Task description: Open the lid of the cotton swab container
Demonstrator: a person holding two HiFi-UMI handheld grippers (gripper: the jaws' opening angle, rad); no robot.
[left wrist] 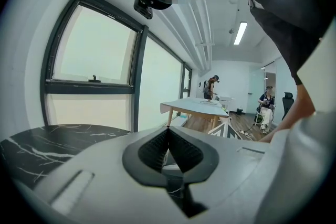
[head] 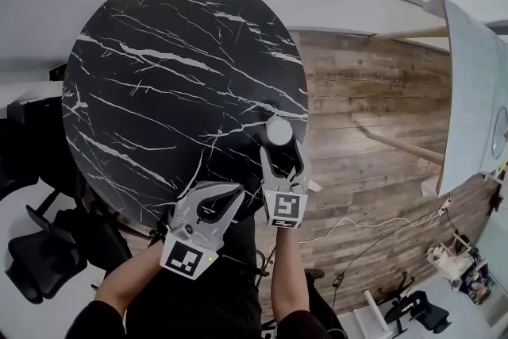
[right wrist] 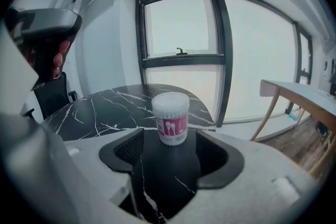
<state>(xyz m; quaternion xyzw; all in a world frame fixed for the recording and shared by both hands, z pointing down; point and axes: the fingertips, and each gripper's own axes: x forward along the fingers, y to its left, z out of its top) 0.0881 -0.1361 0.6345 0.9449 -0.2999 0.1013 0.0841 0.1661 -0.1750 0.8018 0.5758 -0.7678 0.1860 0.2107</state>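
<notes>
The cotton swab container (head: 279, 130) stands upright near the right edge of the round black marble table (head: 159, 91). It is a clear cylinder full of white swabs, with a pink label and its lid on. My right gripper (head: 282, 151) is open, its fingertips just short of the container on either side and not touching it. In the right gripper view the container (right wrist: 170, 118) stands past the spread jaws of the right gripper (right wrist: 169, 148). My left gripper (head: 236, 188) is shut and empty over the table's near edge. In its own view the left gripper (left wrist: 168, 136) has its pads together.
Black office chairs (head: 40, 258) stand at the lower left beside the table. A wooden floor (head: 373, 139) lies to the right, with a light table (head: 472, 91) and cables (head: 373, 238) on it. A window (right wrist: 181, 34) is behind the marble table.
</notes>
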